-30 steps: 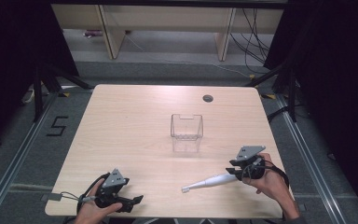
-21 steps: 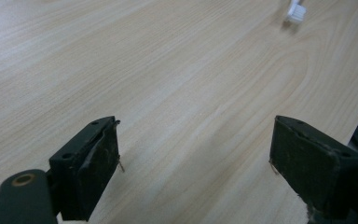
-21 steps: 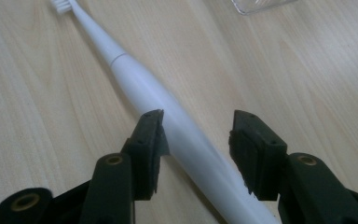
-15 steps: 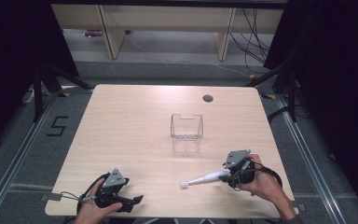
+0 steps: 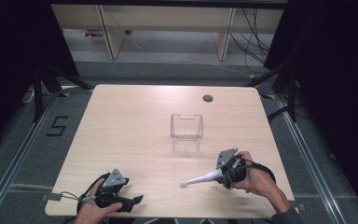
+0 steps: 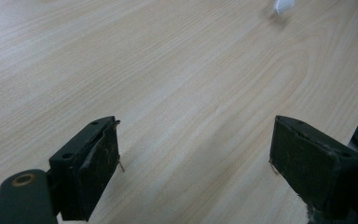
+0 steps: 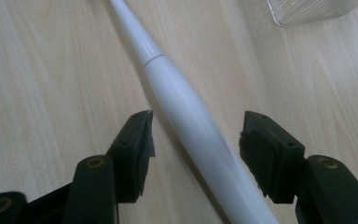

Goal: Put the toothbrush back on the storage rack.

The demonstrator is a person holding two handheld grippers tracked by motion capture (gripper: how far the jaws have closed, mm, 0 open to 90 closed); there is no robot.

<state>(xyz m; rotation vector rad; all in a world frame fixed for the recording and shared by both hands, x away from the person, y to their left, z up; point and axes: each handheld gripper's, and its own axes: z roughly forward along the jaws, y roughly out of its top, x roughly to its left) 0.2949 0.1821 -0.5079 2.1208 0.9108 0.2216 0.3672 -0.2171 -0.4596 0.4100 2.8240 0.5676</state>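
White toothbrush lies between my right gripper's spread jaws, not pinched. My left gripper is spread wide too.

tongs: black jaws, brass pivot screws | grey three-cornered plates | black cables

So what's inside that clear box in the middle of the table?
Nothing that I can see: through the clear box only the wooden table shows. The white wand lies outside it, between the right gripper's open jaws.
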